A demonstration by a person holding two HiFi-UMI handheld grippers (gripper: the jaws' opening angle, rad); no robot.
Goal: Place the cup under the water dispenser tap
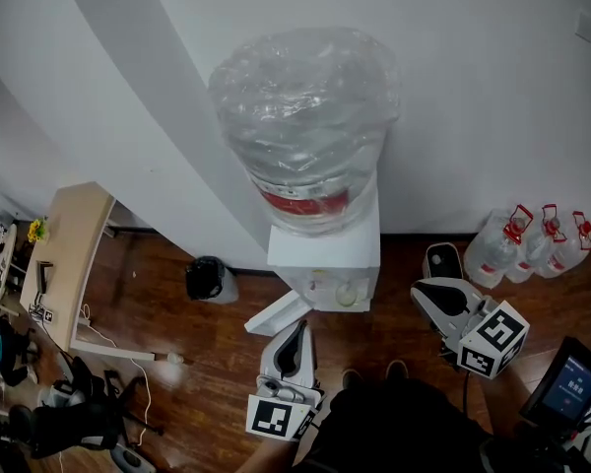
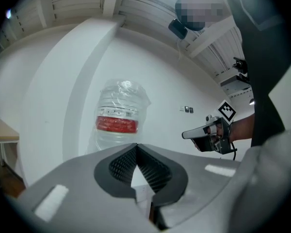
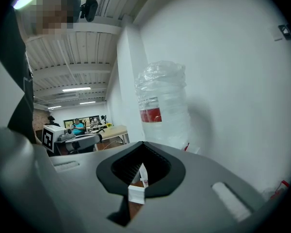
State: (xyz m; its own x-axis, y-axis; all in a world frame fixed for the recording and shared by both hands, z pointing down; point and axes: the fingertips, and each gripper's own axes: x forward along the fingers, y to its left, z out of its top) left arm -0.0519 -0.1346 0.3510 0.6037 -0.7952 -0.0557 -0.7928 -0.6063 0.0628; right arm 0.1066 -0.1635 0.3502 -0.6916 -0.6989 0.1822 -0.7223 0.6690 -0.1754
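Note:
The white water dispenser [image 1: 325, 260] stands against the wall with a plastic-wrapped bottle [image 1: 305, 126] on top; that bottle also shows in the left gripper view [image 2: 117, 120] and in the right gripper view [image 3: 162, 110]. A pale round shape [image 1: 348, 294] sits in the tap recess; I cannot tell whether it is a cup. My left gripper [image 1: 297, 326] points at the dispenser's front from below left, jaws shut and empty [image 2: 136, 145]. My right gripper [image 1: 420, 289] hovers right of the dispenser, jaws together with nothing held [image 3: 143, 143].
A white panel [image 1: 276, 313] juts out at the dispenser's lower left. A black bin [image 1: 207, 278] stands to the left and a wooden desk [image 1: 69, 254] further left. Several water jugs [image 1: 532, 239] line the right wall, with a dark object [image 1: 443, 259] beside them. A screen [image 1: 571, 382] is at lower right.

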